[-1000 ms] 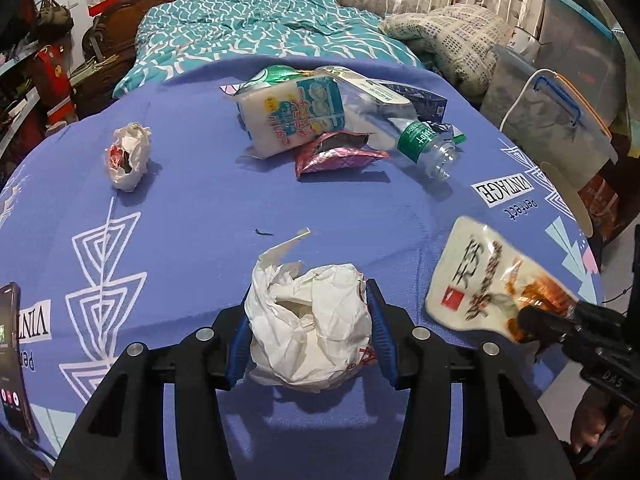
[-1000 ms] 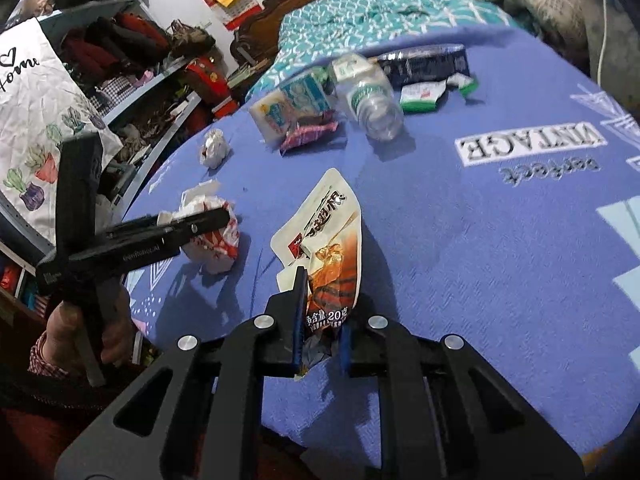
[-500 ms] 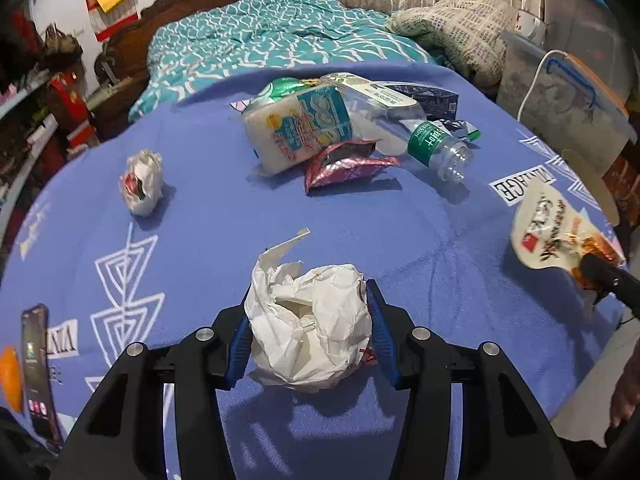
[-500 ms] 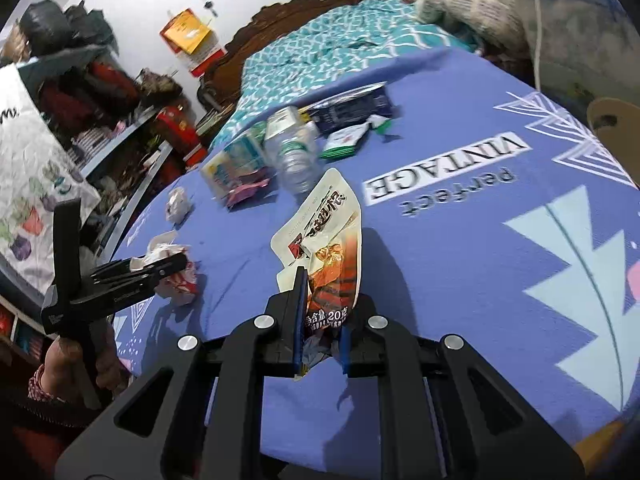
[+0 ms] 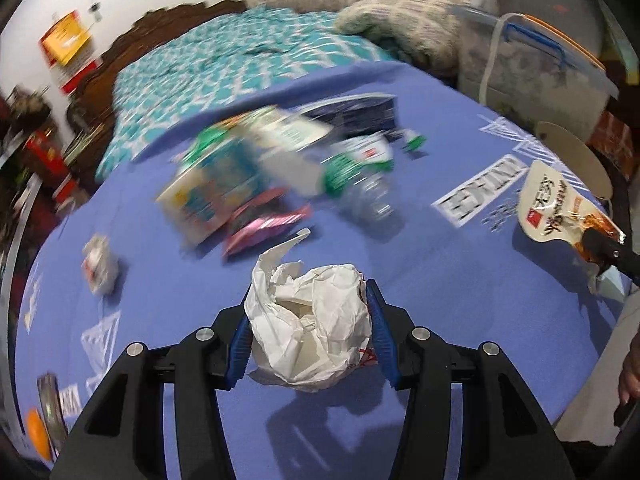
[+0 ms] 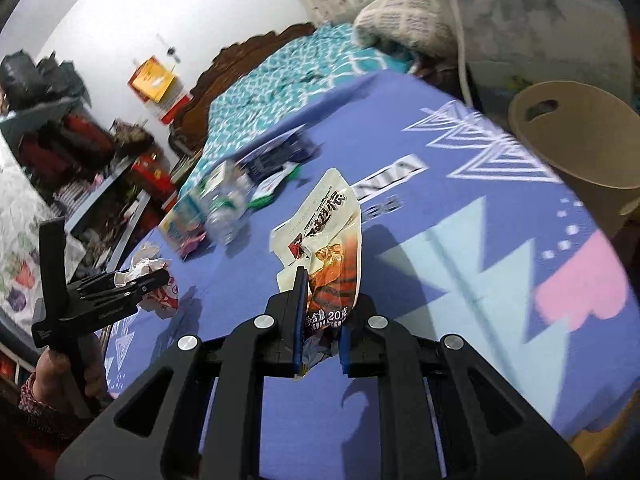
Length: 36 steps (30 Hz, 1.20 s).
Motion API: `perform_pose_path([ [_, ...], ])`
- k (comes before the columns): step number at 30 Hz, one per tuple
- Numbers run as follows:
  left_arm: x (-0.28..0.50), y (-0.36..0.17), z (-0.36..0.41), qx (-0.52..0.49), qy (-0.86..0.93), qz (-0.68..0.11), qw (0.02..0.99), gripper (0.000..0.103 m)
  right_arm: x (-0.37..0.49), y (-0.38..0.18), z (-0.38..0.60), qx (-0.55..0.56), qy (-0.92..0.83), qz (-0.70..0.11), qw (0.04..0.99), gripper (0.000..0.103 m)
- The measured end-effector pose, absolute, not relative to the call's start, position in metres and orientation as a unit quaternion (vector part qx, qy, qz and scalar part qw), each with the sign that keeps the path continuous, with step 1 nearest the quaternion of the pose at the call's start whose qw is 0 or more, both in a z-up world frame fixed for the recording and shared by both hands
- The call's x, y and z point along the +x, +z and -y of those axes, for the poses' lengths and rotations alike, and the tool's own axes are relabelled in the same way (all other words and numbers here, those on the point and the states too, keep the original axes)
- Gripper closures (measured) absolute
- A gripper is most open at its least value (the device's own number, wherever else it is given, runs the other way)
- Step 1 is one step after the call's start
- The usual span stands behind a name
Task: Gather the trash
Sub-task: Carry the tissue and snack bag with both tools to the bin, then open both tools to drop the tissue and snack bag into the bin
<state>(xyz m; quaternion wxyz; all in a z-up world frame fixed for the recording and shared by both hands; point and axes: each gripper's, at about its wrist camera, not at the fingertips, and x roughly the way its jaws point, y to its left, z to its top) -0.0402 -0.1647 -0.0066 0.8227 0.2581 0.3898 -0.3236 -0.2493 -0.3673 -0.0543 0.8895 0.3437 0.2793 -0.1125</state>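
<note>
Gripping crumpled paper (image 5: 310, 322) (left tongs (image 5: 308, 328)), snack wrapper (image 6: 326, 248) (right tongs (image 6: 322, 320)).

The left gripper (image 5: 308, 320) holds a crumpled paper ball (image 5: 310, 320) between its fingers, above the near part of the table (image 5: 420, 280). The right gripper (image 6: 320, 320) clamps the lower end of a snack packet (image 6: 324, 236), which stands up from the jaws over the table's right side. Beyond the paper ball, toward the far side of the table, lies a heap: a tissue pack (image 5: 212, 192) on the left, a foil wrapper (image 5: 264, 228) just before it, a plastic bottle (image 5: 348, 184) to the right and a flat packet (image 5: 352, 114) behind. A small wad of paper (image 5: 98, 266) lies well left of the heap. A phone (image 5: 50, 412) lies at the table's near left edge. A bin (image 6: 580, 148) stands off the table's right edge. Behind the table is a bed (image 5: 240, 64).
</note>
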Motion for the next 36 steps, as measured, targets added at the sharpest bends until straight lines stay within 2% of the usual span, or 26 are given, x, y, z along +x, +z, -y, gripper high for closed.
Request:
perform_pose_path([
  [12,-0.064,0.011,0.317,0.268,-0.47,-0.392,0.744,0.055,-0.308,-0.055,0.444,0.373,-0.205,-0.22,0.878,0.087],
  [22,-0.124,0.01,0.482,0.249,-0.61,-0.402,0.636,0.053,-0.357,-0.063,0.532,0.396,-0.314,-0.183,0.843,0.087],
  [23,-0.129,0.008,0.492,0.244,-0.617,-0.407,0.627,0.05,-0.357,-0.064,0.539,0.399,-0.32,-0.182,0.84,0.084],
  [25,-0.136,0.001,0.517,0.229,-0.631,-0.418,0.612,0.037,-0.358,-0.065,0.548,0.401,-0.329,-0.174,0.837,0.081],
  [26,-0.137,-0.003,0.528,0.224,-0.632,-0.42,0.612,0.024,-0.357,-0.066,0.553,0.402,-0.336,-0.173,0.834,0.068],
  [27,-0.138,-0.006,0.536,0.223,-0.628,-0.421,0.615,0.023,-0.357,-0.067,0.557,0.408,-0.338,-0.169,0.831,0.055],
  [28,-0.139,-0.011,0.545,0.224,-0.621,-0.425,0.619,0.023,-0.359,-0.067,0.56,0.415,-0.34,-0.16,0.829,0.03],
  [32,-0.127,-0.01,0.539,0.196,-0.608,-0.445,0.627,0.024,-0.362,-0.058,0.556,0.394,-0.354,-0.144,0.836,0.03],
  [36,-0.113,0.007,0.504,0.177,-0.607,-0.428,0.645,0.024,-0.36,-0.053,0.548,0.396,-0.35,-0.135,0.838,0.033],
])
